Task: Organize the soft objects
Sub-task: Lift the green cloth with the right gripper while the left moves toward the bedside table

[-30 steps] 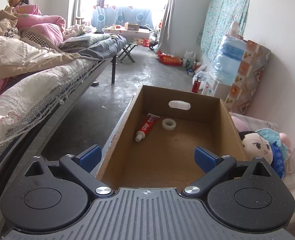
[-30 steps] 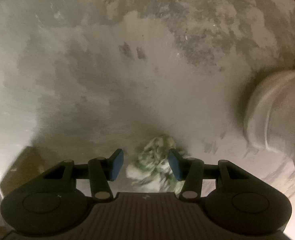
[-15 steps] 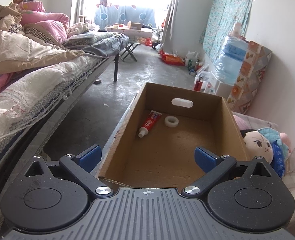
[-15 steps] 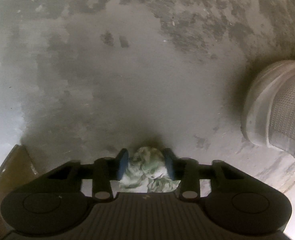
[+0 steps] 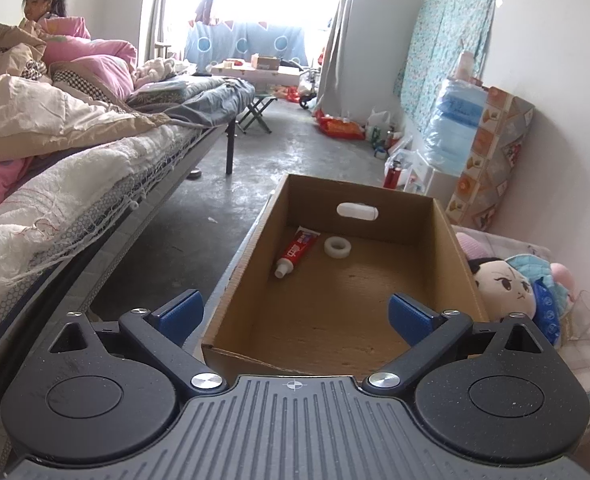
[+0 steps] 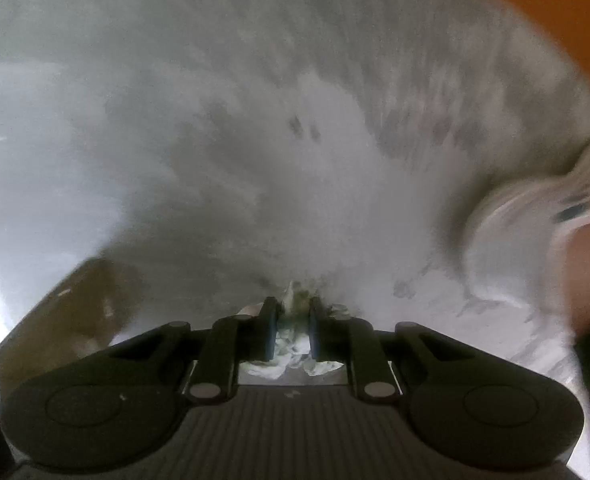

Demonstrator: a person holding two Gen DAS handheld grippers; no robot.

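The right gripper (image 6: 292, 334) has clamped its jaws on the crumpled cloth (image 6: 291, 346); the left gripper (image 5: 295, 312) gapes over the cardboard box (image 5: 447, 240).

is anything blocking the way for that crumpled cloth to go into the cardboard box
Nothing visible does. The right gripper has its jaws shut on the crumpled cloth. The cardboard box is open-topped, with only a toothpaste tube and a tape roll at its far end.

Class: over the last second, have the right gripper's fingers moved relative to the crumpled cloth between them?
Yes. The right gripper fingers closed inward from either side and now pinch the crumpled cloth tightly above the concrete floor.
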